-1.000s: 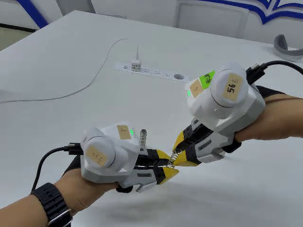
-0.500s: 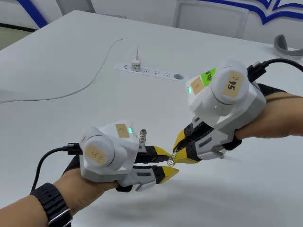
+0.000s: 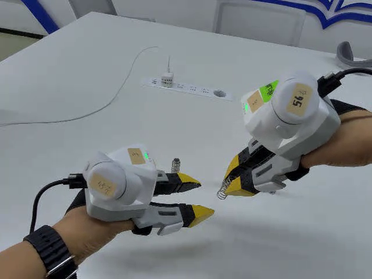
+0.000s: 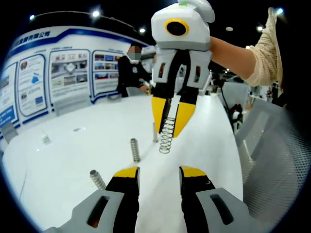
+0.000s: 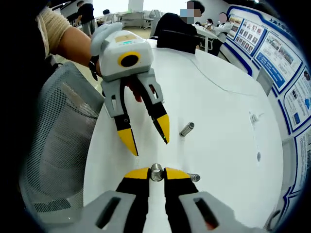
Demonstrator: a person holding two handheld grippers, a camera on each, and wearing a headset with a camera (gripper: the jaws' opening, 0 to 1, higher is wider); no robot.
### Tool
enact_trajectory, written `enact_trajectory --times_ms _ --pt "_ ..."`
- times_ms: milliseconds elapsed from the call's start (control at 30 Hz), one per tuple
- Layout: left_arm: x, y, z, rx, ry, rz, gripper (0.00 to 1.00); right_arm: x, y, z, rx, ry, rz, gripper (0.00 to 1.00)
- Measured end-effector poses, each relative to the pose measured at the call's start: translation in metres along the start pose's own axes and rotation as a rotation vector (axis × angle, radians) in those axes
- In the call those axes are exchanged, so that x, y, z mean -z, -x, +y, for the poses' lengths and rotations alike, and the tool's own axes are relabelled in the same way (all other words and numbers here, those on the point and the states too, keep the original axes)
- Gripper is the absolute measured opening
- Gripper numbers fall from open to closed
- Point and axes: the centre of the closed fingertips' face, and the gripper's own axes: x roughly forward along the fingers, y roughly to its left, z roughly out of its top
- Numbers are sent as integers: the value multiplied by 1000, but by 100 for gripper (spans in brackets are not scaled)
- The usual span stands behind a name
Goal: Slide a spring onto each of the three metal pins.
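My right gripper (image 3: 228, 186) is shut on a small steel spring (image 3: 222, 191), which hangs from its yellow tips above the white table (image 3: 104, 64). In the right gripper view the spring's end (image 5: 155, 172) sits pinched between my own jaws. My left gripper (image 3: 201, 199) is open and holds nothing, a short gap left of the spring. In the left gripper view, a spring-covered pin (image 4: 135, 149) stands ahead, another (image 4: 97, 179) is nearer left, and a thin bare pin (image 4: 155, 132) rises behind the hanging spring (image 4: 166, 138). One sprung pin (image 3: 175, 165) peeks out behind the left gripper.
A white power strip (image 3: 187, 88) with a plugged adapter lies at the back, and a thin cable (image 3: 113, 96) curves off to the left. A grey curved object (image 3: 349, 58) rests at the far right edge. A mesh chair (image 5: 60, 131) stands beside the table.
My left gripper has opened and drawn back left from the spring. The right gripper has shifted slightly right, still carrying the spring.
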Motion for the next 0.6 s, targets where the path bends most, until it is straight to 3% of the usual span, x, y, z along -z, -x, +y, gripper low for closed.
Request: enact_trajectory --times_ms 600 --pt "14 23 21 -81 49 13 43 29 20 -14 55 -74 31 12"
